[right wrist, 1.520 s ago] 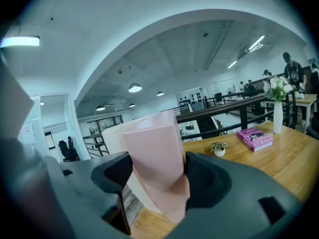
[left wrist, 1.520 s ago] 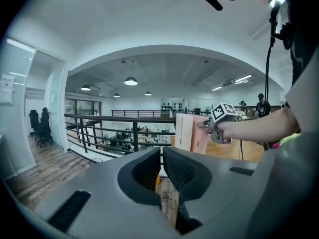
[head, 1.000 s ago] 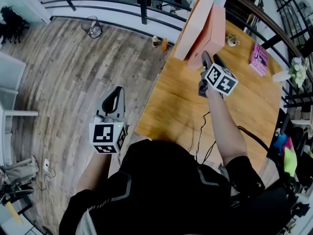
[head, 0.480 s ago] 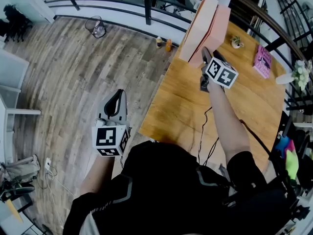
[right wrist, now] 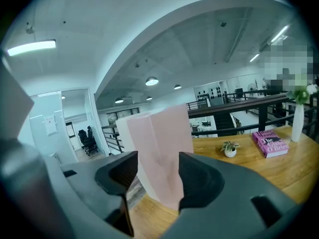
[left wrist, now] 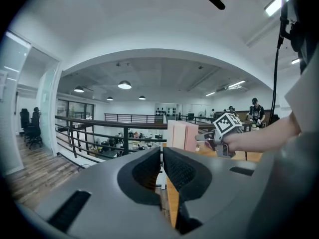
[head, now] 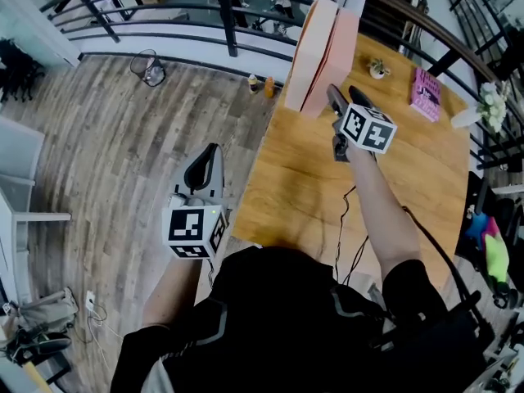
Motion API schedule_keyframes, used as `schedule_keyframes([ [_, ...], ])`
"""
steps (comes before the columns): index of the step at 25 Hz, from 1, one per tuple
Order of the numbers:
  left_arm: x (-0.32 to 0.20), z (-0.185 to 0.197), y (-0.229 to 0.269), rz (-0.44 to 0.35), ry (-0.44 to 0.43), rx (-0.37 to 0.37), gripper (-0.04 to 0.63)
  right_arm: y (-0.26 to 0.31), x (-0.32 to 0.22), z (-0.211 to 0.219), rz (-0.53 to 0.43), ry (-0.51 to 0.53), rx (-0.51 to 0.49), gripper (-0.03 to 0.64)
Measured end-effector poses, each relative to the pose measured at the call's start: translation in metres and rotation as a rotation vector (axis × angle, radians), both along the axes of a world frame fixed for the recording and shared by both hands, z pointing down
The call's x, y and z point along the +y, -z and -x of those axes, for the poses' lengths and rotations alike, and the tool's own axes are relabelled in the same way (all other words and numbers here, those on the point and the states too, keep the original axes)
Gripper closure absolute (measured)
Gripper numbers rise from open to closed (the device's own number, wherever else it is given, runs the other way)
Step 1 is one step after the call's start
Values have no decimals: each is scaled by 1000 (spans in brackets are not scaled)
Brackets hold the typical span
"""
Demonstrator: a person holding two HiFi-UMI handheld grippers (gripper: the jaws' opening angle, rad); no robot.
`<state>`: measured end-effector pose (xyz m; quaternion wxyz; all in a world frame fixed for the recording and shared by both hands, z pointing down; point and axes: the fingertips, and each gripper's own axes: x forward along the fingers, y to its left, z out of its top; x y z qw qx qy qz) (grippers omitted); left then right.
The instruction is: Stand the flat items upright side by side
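Spreading across the left half of the head view, a plank floor lies below a dark railing that runs along the 12 o'clock edge. A wooden table fills the right half, from the centre out toward 3 o'clock.

At the table's 11 o'clock corner the two pink flat items stand upright side by side, their broad faces close together. The paler one is on the side toward the floor.

The right gripper is held over the table just at 6 o'clock of those items, pointing at them. In the right gripper view its jaws stand apart and have just been opening. The near edge of the pink pair shows in the gap between them, with clear space at the left jaw, so the pads do not press on it.

The left gripper hangs off the table over the floor, at about 8 o'clock in the head view. Its jaws are together with nothing between them. In the left gripper view the pink pair and the other gripper show beyond its tips, toward 2 o'clock.

A wire waste basket sits on the floor at 10 o'clock. A pink book lies flat near the table's 1 o'clock edge, and a vase of flowers stands just at 3 o'clock of it. A small potted plant stands between the book and the pink pair.
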<state>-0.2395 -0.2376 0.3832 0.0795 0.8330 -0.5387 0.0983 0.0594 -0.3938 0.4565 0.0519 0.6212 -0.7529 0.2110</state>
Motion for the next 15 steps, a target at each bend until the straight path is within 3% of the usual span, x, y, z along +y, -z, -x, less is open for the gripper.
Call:
schedule_keyframes([
  [5, -17, -39, 21, -41, -101, 44, 555, 58, 47, -24, -94, 14, -9, 353],
  [10, -25, -83, 55, -51, -280, 290, 565, 111, 100, -48, -177, 26, 42, 353],
  [15, -30, -143, 79, -52, -366, 335, 566, 147, 155, -95, -228, -11, 87, 362],
])
